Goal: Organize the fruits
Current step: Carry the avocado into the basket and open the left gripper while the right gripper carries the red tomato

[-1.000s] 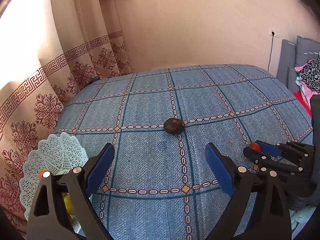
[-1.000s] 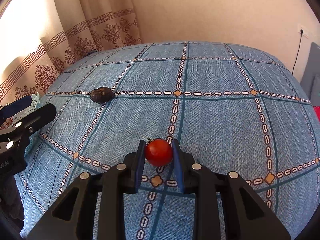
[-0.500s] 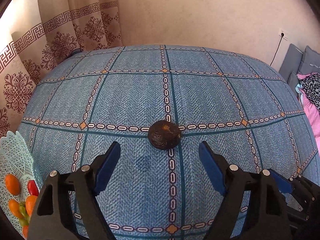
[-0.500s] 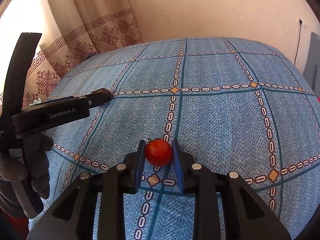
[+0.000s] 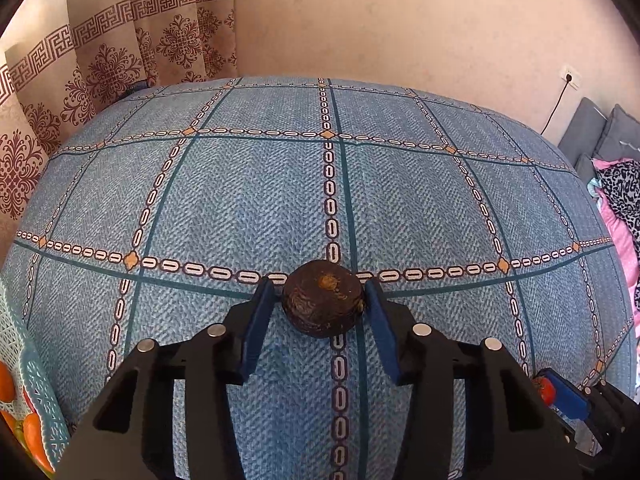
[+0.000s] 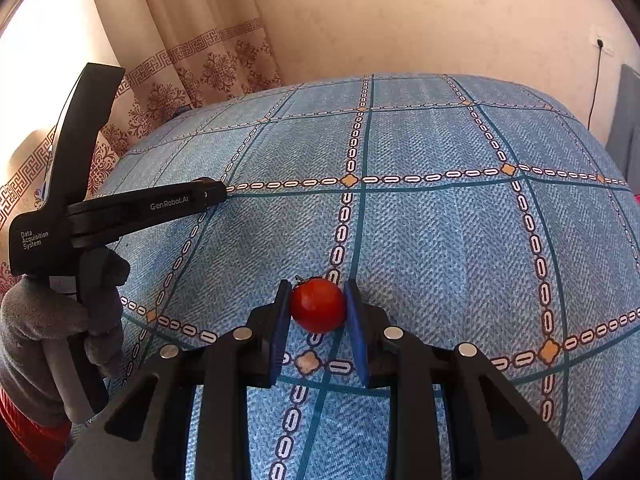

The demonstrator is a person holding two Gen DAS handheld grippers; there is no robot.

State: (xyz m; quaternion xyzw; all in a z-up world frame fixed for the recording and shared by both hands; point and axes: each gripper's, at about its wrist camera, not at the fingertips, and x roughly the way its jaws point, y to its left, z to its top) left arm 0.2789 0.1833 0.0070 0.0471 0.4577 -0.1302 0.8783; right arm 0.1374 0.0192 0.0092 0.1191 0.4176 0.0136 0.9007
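We held the right gripper [image 6: 318, 312] with its two blue-padded fingers [image 6: 280, 328] pressed against both sides of the small round red tomato [image 6: 318, 309], clamped just above the blue checked bedspread with chain-pattern lines [image 6: 460, 240]; our left gripper [image 5: 320, 300] sat with its blue pads narrowed around the dark brown wrinkled round fruit [image 5: 322, 298], the right pad touching it, while on the left side we could not tell whether pad and fruit met; that fruit rested on the bedspread at a crossing of the lines; at the bedspread's near left edge stood the pale turquoise lattice plastic basket [image 5: 28, 364] holding orange and red fruits [image 5: 34, 428]; beyond the bedspread's far left hung the beige curtain with maroon floral and key patterns [image 5: 120, 52]; behind it rose the plain cream wall [image 5: 400, 20].
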